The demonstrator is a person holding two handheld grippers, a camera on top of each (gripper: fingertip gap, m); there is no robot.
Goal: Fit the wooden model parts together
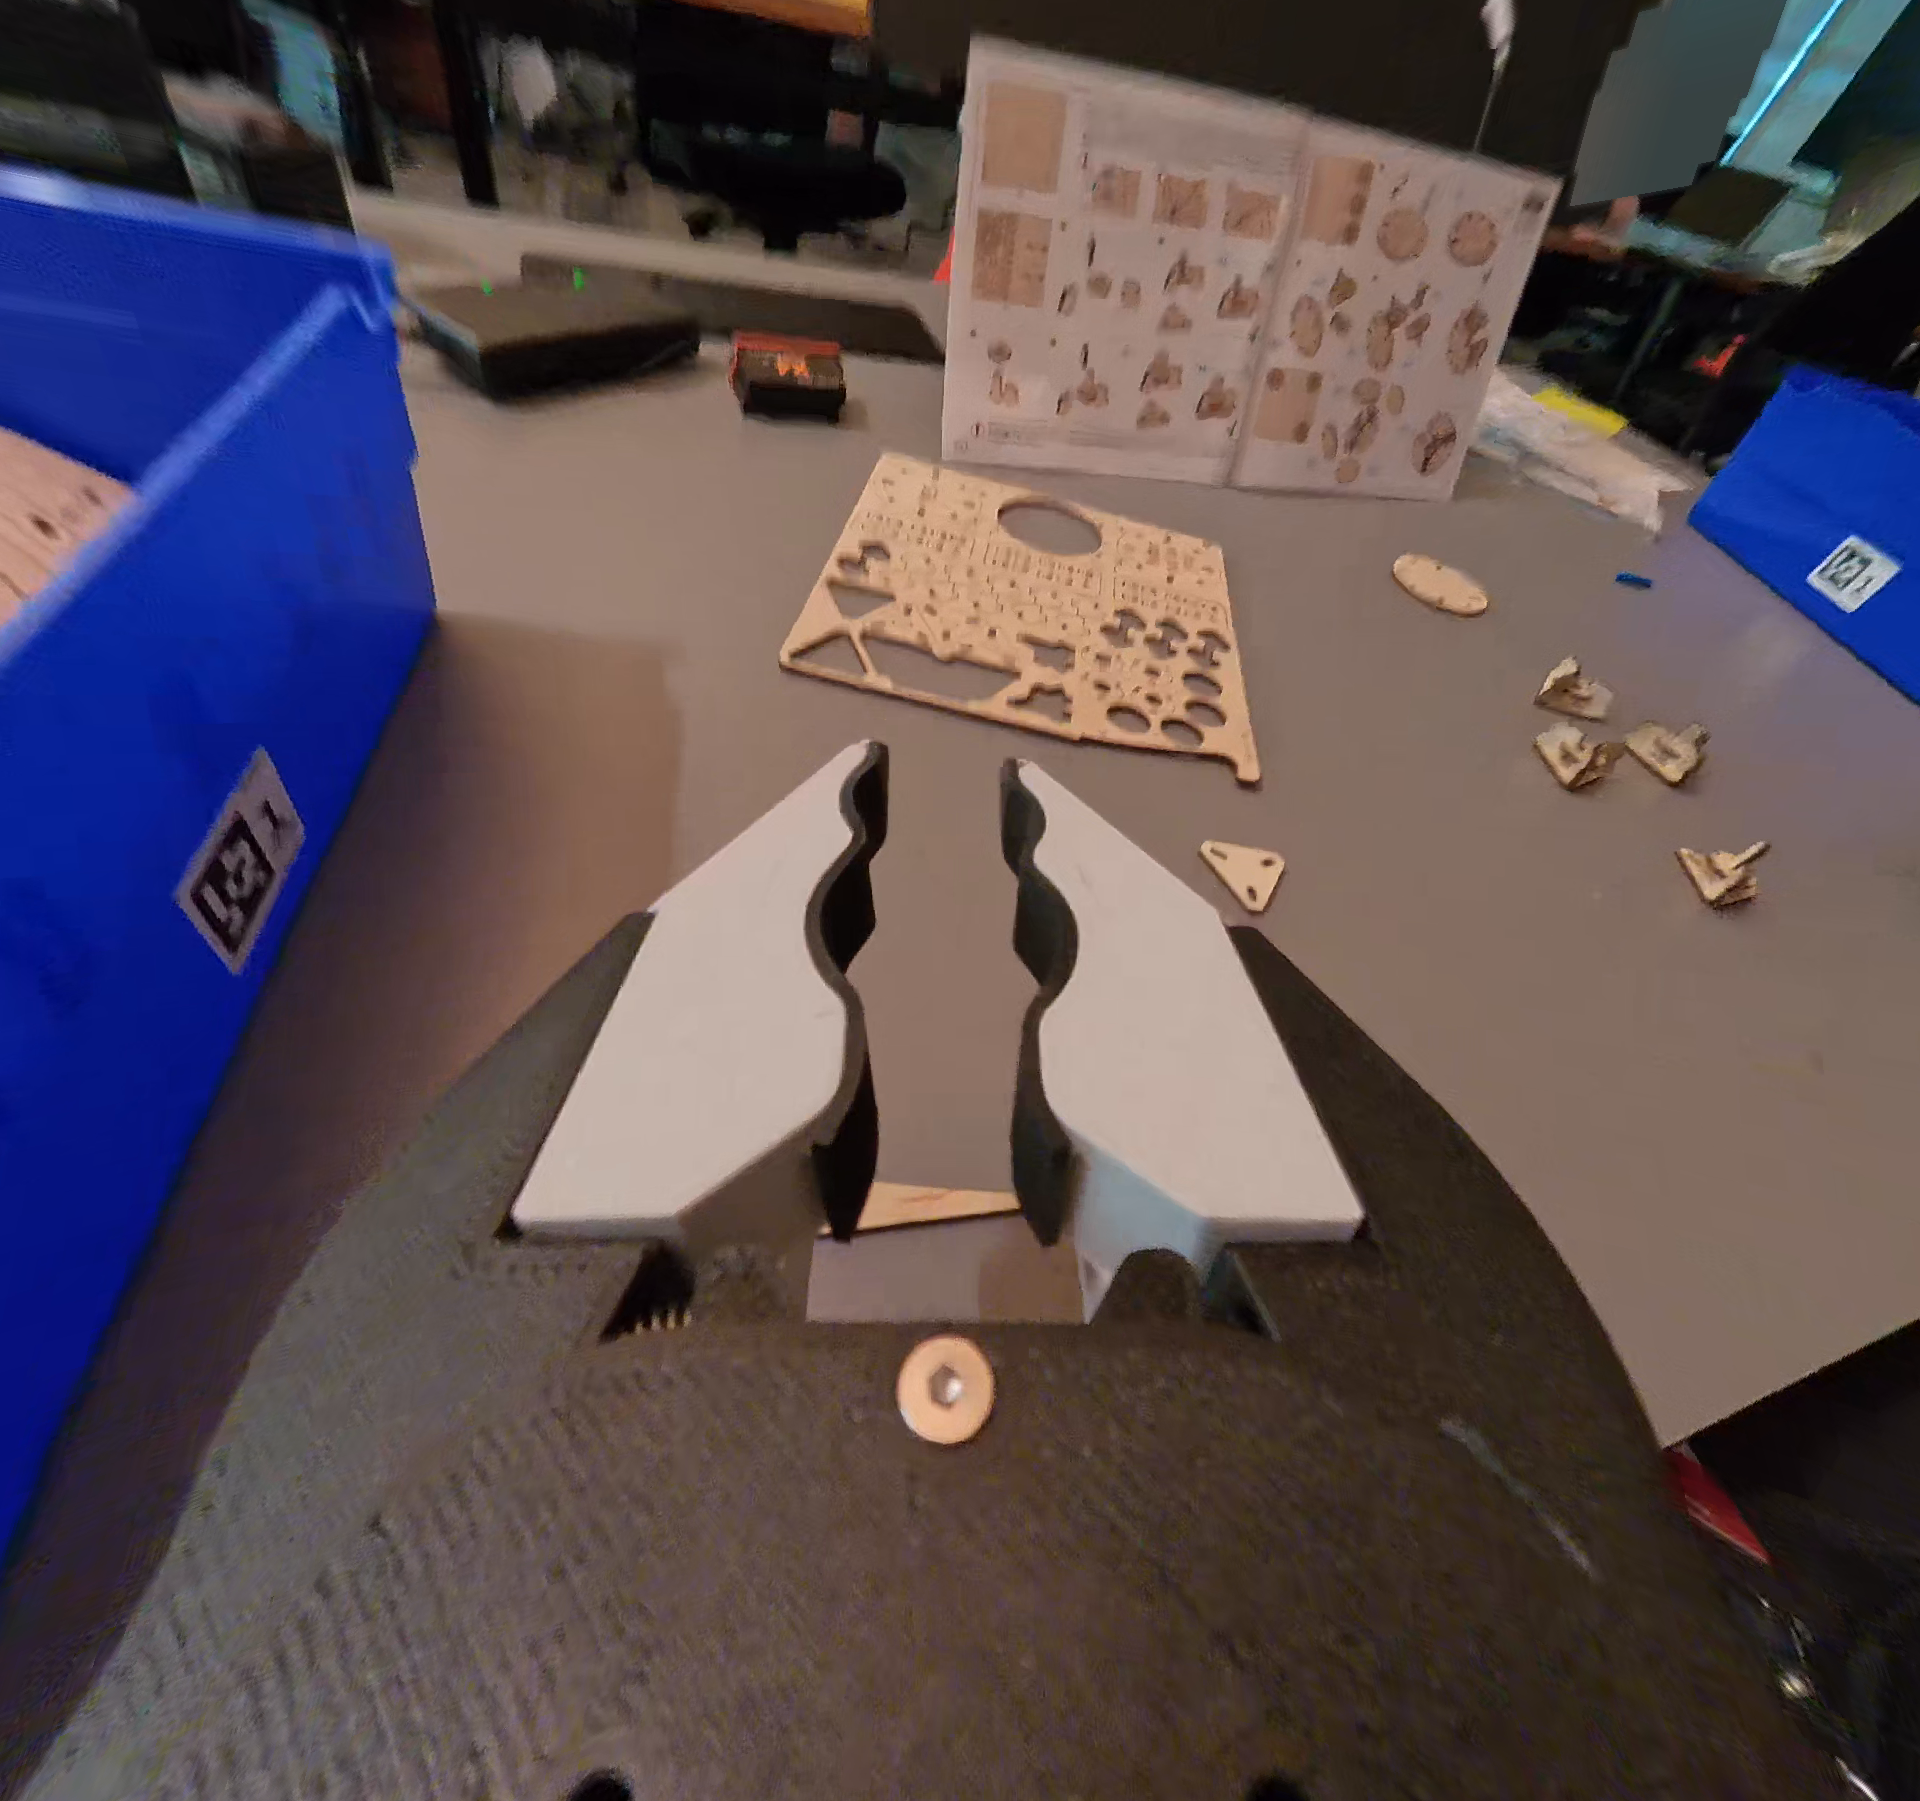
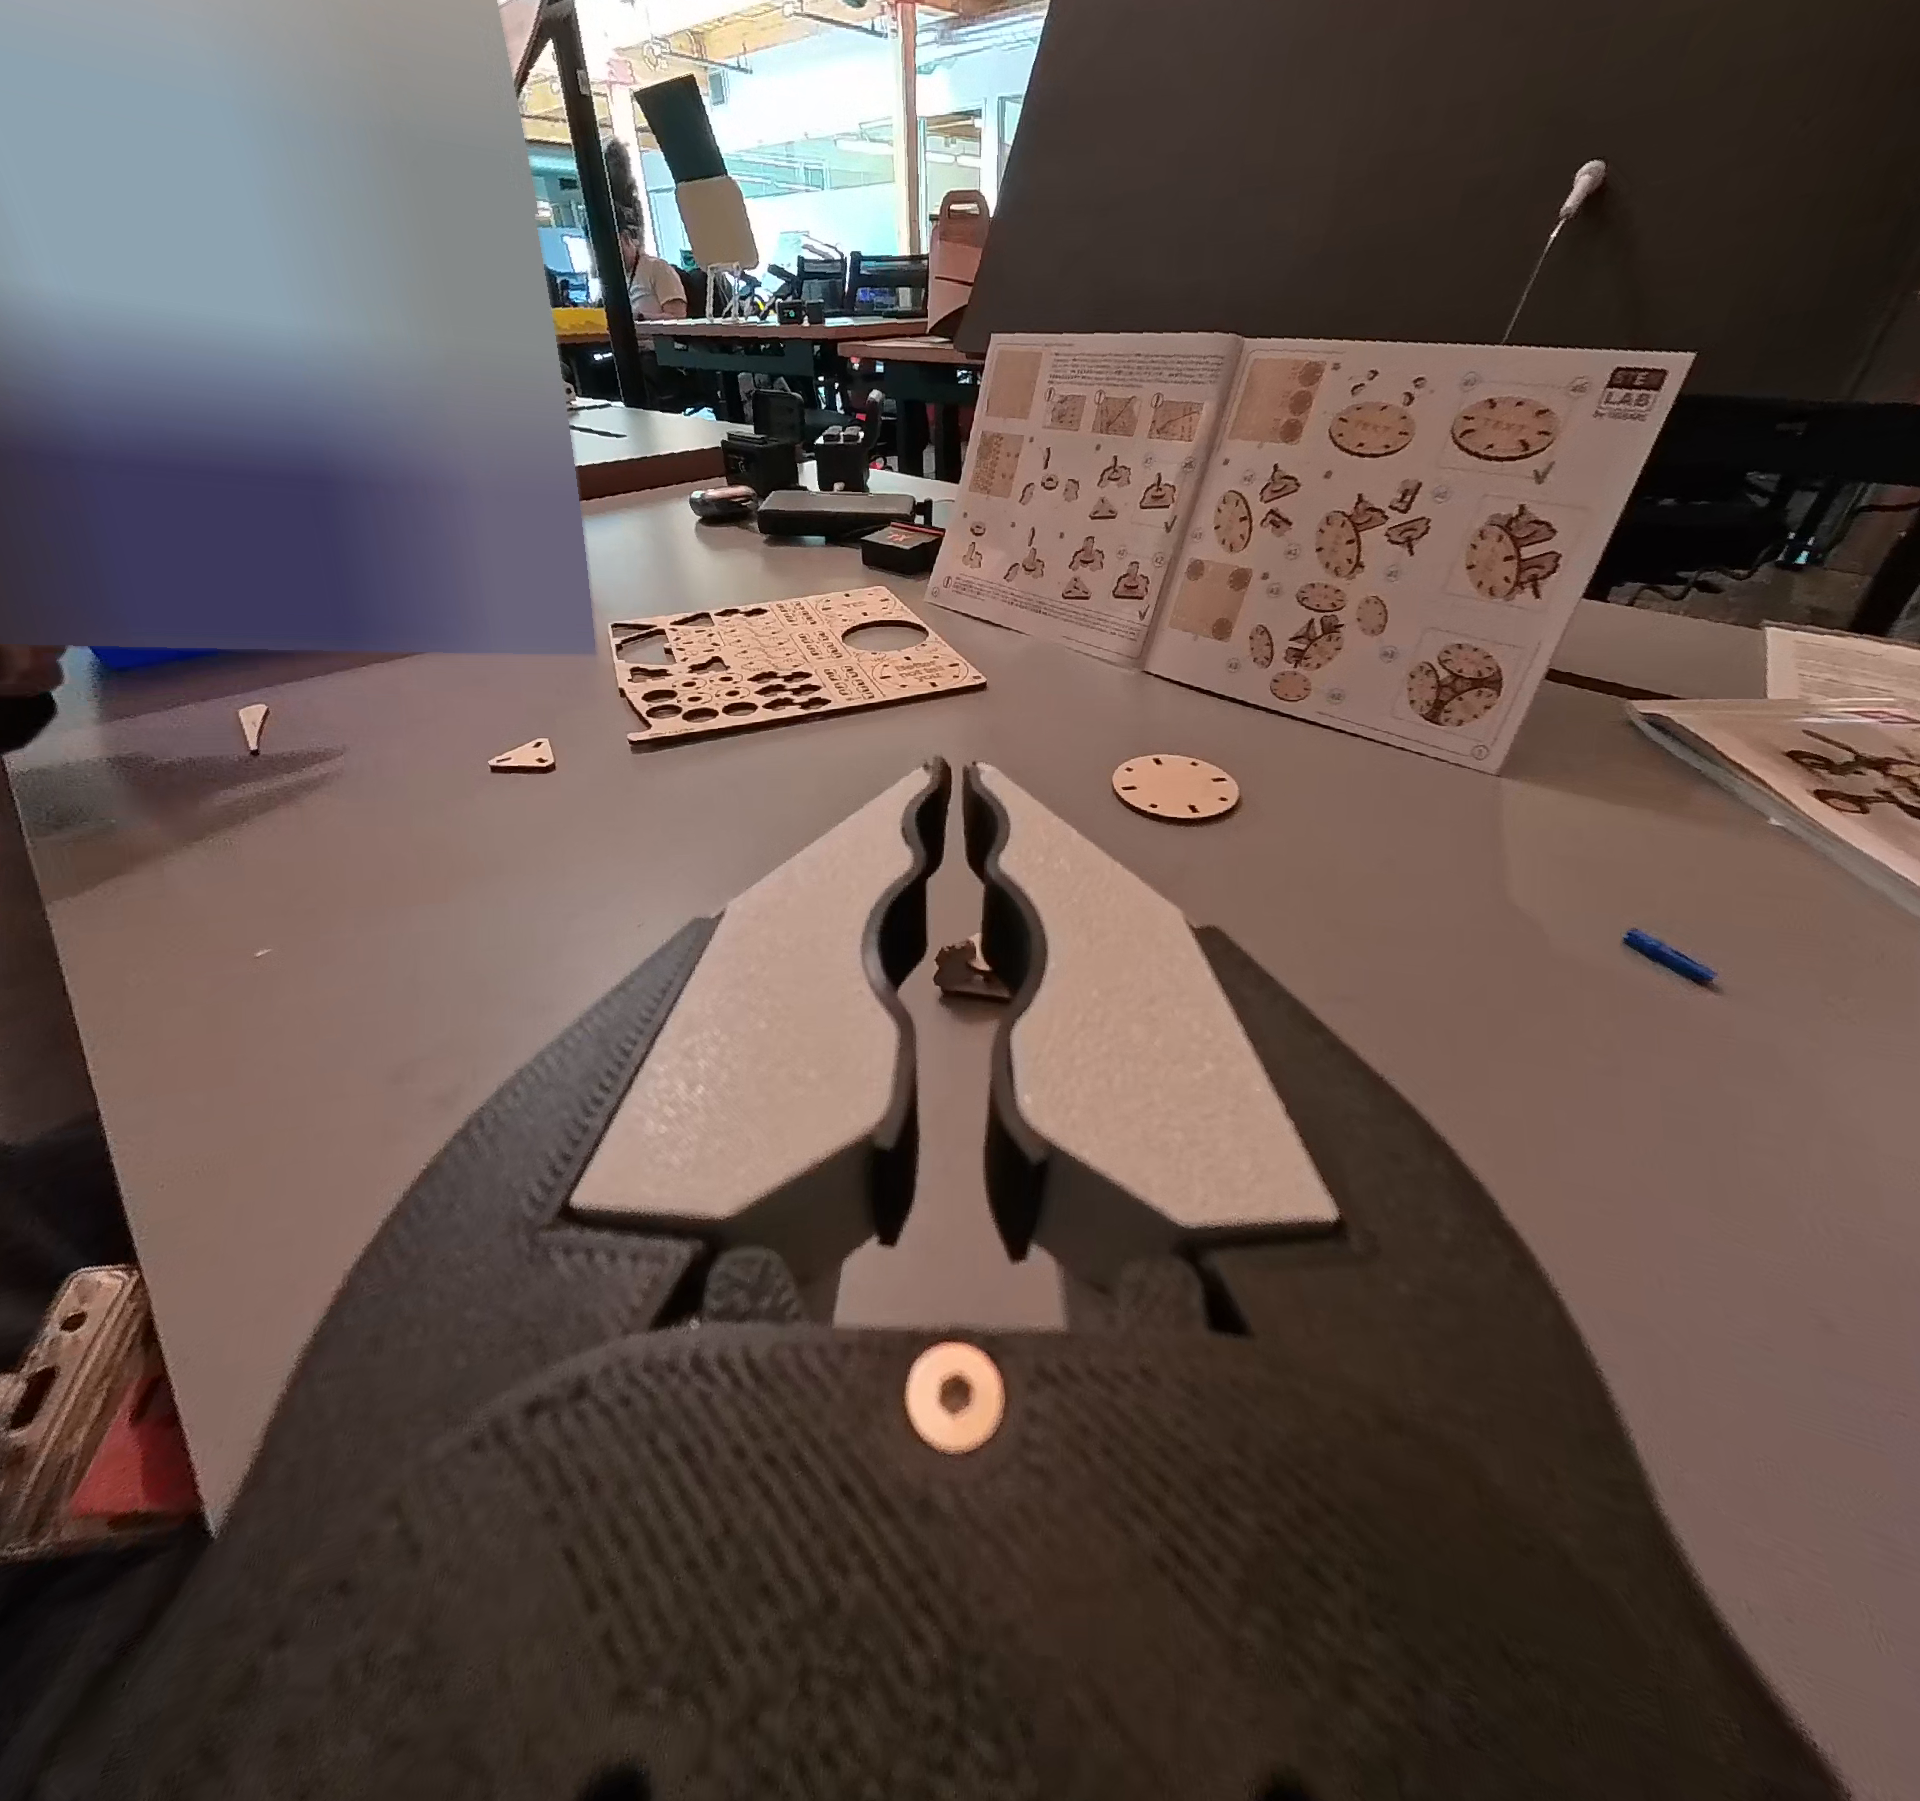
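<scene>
Wooden triangle piece (image 1: 1243,873) just right of open left jaws

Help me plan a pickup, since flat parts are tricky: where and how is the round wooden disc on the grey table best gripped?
The round wooden disc lies flat on the grey table with clear space all around. It is probably best pinched across its thin rim from above, fingers either side at its widest span, perhaps after tipping one edge up, since nothing protrudes to grab.

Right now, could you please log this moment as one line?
left claw: open, near blue bin | right claw: shut, above small wooden piece | table: sheet, disc, booklet
</scene>
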